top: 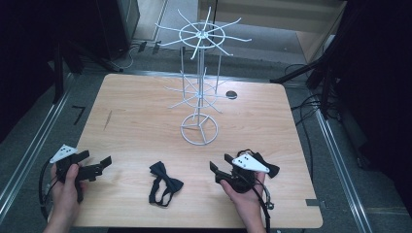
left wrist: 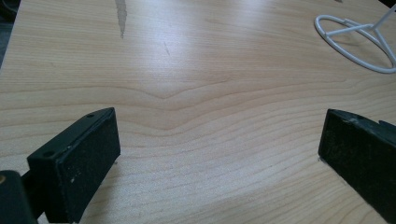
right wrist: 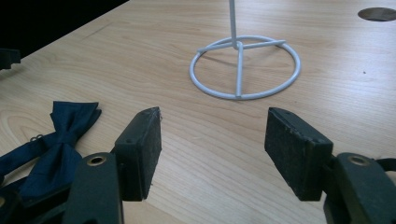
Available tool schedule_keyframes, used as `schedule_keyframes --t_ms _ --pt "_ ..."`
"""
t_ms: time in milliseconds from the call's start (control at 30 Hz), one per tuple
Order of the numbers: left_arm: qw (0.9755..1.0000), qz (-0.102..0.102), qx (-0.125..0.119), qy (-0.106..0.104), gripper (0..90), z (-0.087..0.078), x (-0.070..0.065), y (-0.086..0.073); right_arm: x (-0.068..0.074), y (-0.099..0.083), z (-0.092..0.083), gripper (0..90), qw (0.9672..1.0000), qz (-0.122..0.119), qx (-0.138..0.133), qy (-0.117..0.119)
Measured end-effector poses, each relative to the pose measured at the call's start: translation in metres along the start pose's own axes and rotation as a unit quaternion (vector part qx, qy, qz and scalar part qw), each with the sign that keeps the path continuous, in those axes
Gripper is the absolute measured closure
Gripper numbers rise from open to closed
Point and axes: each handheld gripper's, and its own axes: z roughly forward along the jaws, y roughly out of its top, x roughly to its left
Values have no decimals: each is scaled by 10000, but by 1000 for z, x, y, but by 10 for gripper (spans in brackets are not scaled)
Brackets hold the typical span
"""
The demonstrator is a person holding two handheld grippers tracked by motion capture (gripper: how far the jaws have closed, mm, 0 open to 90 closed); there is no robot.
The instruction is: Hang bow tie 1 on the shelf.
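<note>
Lying flat, bow tie [top: 165, 184], long axis diagonal

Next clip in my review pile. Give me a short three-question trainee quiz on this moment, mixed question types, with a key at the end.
1. True or false: the left claw is closed on the bow tie.
2. Multiple choice: the white wire display stand stands on the wooden table
A. at the near edge, between the hands
B. toward the far side, past the bow tie
C. on the floor beside the table
3. Short answer: what is between the pads of the right claw in the right gripper view?

Key
1. False: it is open, apart from the bow tie, over bare wood.
2. B
3. Nothing; the jaws are open over bare tabletop, with the bow tie off to one side.
</note>
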Motion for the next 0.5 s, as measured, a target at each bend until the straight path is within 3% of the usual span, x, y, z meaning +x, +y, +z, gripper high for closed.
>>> schedule_keyframes --t_ms 500 --pt "10000 -1 0 -3 0 0 0 0 15 2 11 374 9998 -68 45 163"
